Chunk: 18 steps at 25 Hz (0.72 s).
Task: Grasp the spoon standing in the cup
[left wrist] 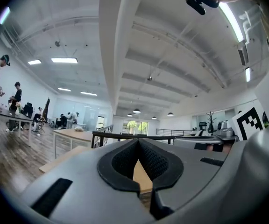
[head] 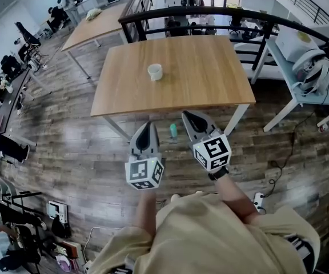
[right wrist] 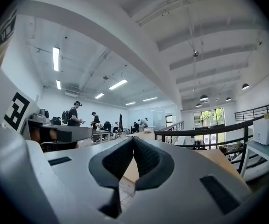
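A white cup [head: 155, 71] is seen standing upright on the wooden table [head: 210, 90], a little left of the table's middle and well back from its near edge. The spoon is not made out as a separate shape in the head view: the cup is too small there. Which way the spoon's handle leans and how its long axis runs cannot be told. Neither cup nor spoon is shown in the left or right gripper view.

The left gripper [head: 148, 124] and the right gripper [head: 185, 115] are held side by side over the plank floor [head: 84, 147], just short of the table's near edge, with their tips pointed towards the table. The cup is placed beyond both of them and well apart, with the near strip of tabletop between. It lies almost straight ahead of the left gripper and ahead and to the left of the right one.

In the left gripper view, the left gripper [left wrist: 138, 141] is shown closed, its dark pads met at the tips and nothing caught between them. In the right gripper view, the right gripper [right wrist: 133, 139] is likewise shown closed and empty. Below each pair of met tips only a wedge of wooden tabletop is seen.
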Each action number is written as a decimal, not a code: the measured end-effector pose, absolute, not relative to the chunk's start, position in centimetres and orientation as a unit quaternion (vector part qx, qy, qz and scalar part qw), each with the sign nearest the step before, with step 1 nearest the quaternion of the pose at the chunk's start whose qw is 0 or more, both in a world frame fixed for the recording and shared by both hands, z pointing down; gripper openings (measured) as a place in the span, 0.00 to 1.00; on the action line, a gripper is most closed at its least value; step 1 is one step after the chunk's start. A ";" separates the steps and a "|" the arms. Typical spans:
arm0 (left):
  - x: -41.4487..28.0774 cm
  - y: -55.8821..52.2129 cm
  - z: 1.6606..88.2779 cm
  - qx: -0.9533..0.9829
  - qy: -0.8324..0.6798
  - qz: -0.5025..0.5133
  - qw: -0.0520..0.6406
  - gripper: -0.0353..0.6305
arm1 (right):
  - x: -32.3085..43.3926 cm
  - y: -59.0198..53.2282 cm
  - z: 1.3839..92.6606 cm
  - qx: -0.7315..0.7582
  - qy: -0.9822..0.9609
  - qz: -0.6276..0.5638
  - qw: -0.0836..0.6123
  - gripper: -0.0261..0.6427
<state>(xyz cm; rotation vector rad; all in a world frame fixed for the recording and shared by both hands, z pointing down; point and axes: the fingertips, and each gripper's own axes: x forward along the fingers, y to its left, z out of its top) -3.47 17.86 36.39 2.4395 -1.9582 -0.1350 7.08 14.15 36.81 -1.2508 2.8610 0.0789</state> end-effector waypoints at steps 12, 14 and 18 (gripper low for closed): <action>-1.5 17.8 37.0 0.765 -0.643 -0.044 0.002 0.07 | 8.8 14.2 37.5 -0.385 0.923 0.012 0.010 0.06; -0.7 17.7 36.9 0.764 -0.644 -0.046 -0.002 0.07 | 9.3 14.2 37.4 -0.382 0.924 0.014 0.011 0.06; 0.8 18.2 37.3 0.758 -0.651 -0.040 -0.013 0.07 | 10.0 14.3 39.0 -0.358 0.934 0.001 -0.003 0.06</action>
